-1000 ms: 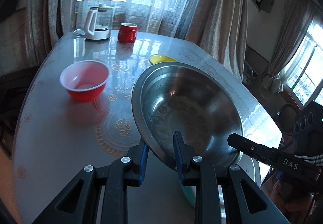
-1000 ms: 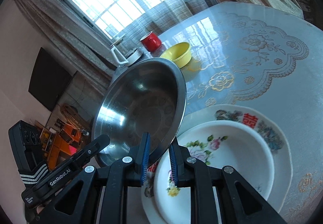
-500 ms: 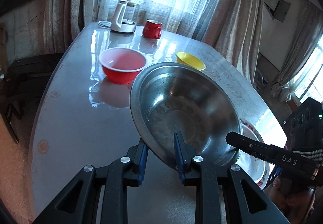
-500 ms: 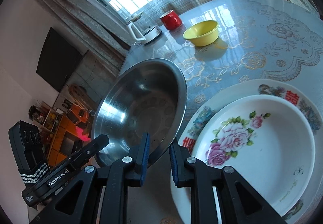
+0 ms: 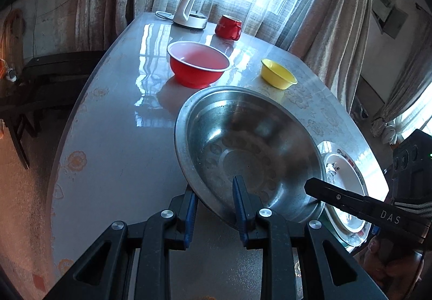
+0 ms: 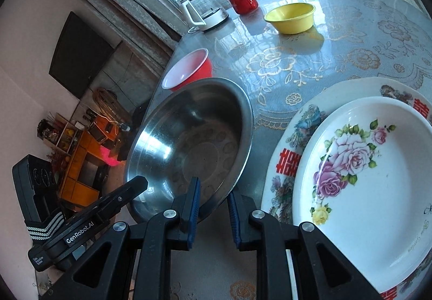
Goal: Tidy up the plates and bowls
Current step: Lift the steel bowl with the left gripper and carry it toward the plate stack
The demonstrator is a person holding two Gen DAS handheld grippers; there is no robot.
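Clearly pinched at its near rim by both the left gripper (image 5: 214, 208) and right gripper (image 6: 213, 208), steel bowl (image 5: 248, 151) tilted above table (image 5: 113, 138) beside plates (image 6: 364, 178); could slip if either grip slackens.

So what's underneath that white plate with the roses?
The rose plate sits on a larger patterned plate, whose rim shows around it. That plate's middle is covered.
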